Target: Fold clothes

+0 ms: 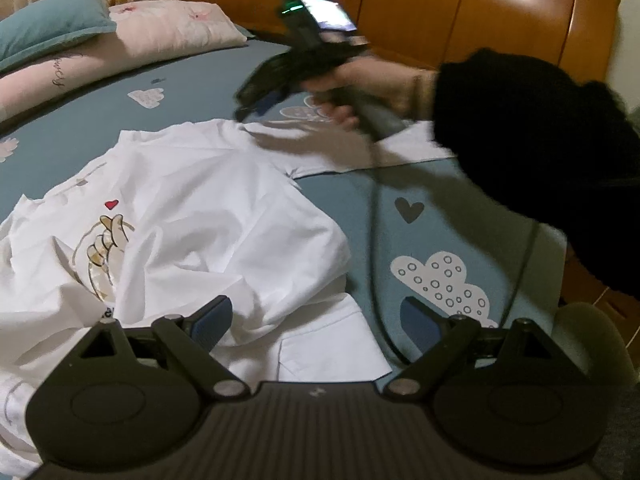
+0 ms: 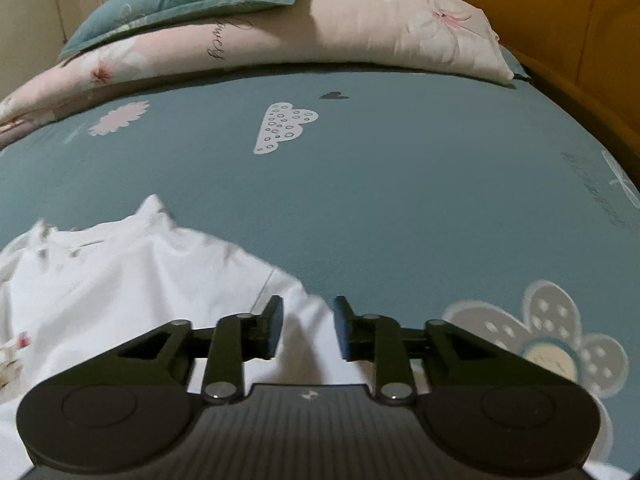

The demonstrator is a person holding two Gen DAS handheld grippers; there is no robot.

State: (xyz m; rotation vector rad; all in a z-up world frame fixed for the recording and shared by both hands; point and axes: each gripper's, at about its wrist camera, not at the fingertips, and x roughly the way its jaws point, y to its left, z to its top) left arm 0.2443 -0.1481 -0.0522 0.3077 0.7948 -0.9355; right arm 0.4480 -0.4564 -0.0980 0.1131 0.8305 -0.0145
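White T-shirt (image 1: 192, 216) lay rumpled on the teal bed sheet (image 2: 400, 184), its printed front bunched toward the near side and one sleeve stretched out toward the wooden headboard (image 1: 480, 8). Over that far sleeve hovered the right hand-held gripper (image 2: 307, 330), jaws parted with cloth lying below them but nothing pinched — its own view showed the pads clear of the fabric. Nearer, the left hand-held gripper (image 1: 316, 322) stood spread wide above the hem, empty. Pillows (image 2: 320, 28) sat well apart at the bed's head. A likely risk: any fold made over such creased cloth would set crooked — and the trailing cable (image 1: 374, 240) might snag the shirt.
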